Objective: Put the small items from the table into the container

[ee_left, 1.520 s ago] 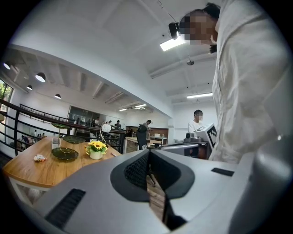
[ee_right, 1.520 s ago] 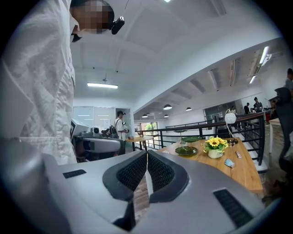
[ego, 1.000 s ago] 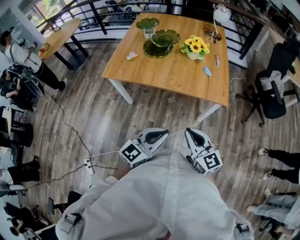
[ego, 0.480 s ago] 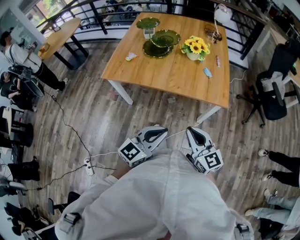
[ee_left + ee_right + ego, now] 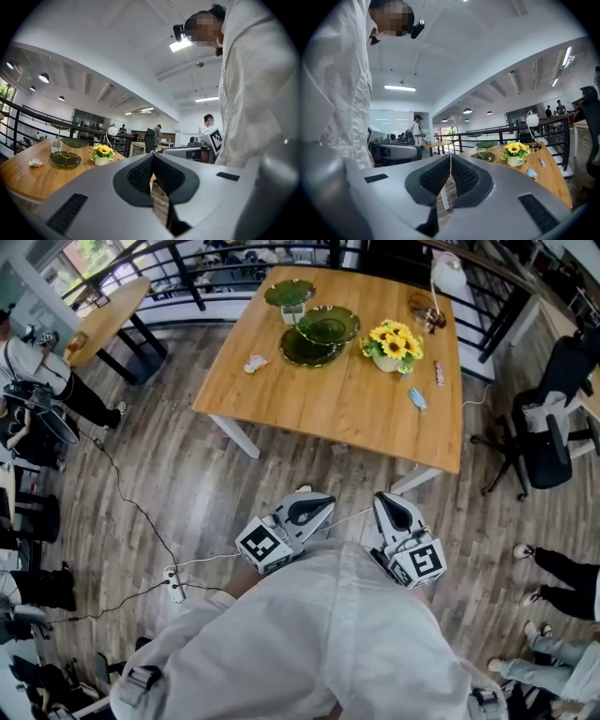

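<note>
A wooden table (image 5: pixel 356 399) stands ahead of me across the plank floor. On it are a green tiered dish stand (image 5: pixel 314 326), a pot of sunflowers (image 5: pixel 392 341), a crumpled wrapper (image 5: pixel 255 363), a small blue item (image 5: pixel 415 398) and a thin bar (image 5: pixel 438 372). My left gripper (image 5: pixel 328 499) and right gripper (image 5: pixel 384 498) are held side by side close to my body, well short of the table. Both are shut with nothing between the jaws. The left gripper (image 5: pixel 153 157) view shows the wrapper (image 5: pixel 35 163); the right gripper (image 5: pixel 450 159) view shows the blue item (image 5: pixel 531 173).
A white globe lamp (image 5: pixel 446 270) stands at the table's far right. A black office chair (image 5: pixel 553 418) sits to the right, a smaller table (image 5: pixel 103 315) and seated people to the left. Cables and a power strip (image 5: pixel 172 579) lie on the floor at left. Someone's legs (image 5: pixel 553 568) are at right.
The table has drawn a little closer and shifted left in the head view as I step toward it. Both grippers stay shut in front of my body.
</note>
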`<state>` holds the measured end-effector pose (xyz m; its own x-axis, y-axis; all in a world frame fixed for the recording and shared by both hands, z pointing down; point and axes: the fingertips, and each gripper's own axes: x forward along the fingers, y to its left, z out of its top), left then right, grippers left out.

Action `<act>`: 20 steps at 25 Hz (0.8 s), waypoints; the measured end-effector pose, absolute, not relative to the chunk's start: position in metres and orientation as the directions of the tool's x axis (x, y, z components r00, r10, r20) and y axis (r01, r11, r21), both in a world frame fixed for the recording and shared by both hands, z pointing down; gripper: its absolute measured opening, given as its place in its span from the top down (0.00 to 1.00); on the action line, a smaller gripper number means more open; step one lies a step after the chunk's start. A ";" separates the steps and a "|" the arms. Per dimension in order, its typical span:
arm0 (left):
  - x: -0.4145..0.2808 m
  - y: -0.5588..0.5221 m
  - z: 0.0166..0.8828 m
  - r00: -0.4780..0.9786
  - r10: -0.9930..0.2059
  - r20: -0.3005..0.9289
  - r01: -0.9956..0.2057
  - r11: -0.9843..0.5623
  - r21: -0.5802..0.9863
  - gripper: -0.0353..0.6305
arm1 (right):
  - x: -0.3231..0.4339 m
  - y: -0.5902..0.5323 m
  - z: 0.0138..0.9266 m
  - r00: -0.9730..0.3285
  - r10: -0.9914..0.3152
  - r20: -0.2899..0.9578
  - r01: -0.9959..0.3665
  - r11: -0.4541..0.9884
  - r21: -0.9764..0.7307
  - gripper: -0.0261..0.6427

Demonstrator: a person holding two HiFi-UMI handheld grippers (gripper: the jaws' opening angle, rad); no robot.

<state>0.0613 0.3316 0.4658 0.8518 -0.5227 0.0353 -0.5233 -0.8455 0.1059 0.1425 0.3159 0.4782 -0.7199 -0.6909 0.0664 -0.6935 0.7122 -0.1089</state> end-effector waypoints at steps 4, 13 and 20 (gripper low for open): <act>0.045 0.294 0.462 0.853 -0.521 0.026 -0.520 -0.845 0.125 0.93 | 0.127 0.281 0.480 -0.716 -0.693 0.086 -0.698 0.707 -0.116 0.94; 0.002 0.207 0.453 0.861 -0.508 0.033 -0.506 -0.845 0.173 0.93 | 0.089 0.197 0.469 -0.690 -0.715 0.116 -0.724 0.675 -0.143 0.94; -0.029 0.132 0.446 0.889 -0.458 0.030 -0.455 -0.873 0.176 0.93 | 0.055 0.126 0.461 -0.651 -0.749 0.121 -0.759 0.637 -0.136 0.94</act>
<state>-0.0291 0.1325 0.4457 0.8886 -0.4577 0.0303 -0.4554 -0.8727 0.1762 0.0549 0.1262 0.4612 -0.6510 -0.7494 0.1209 -0.7587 0.6371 -0.1363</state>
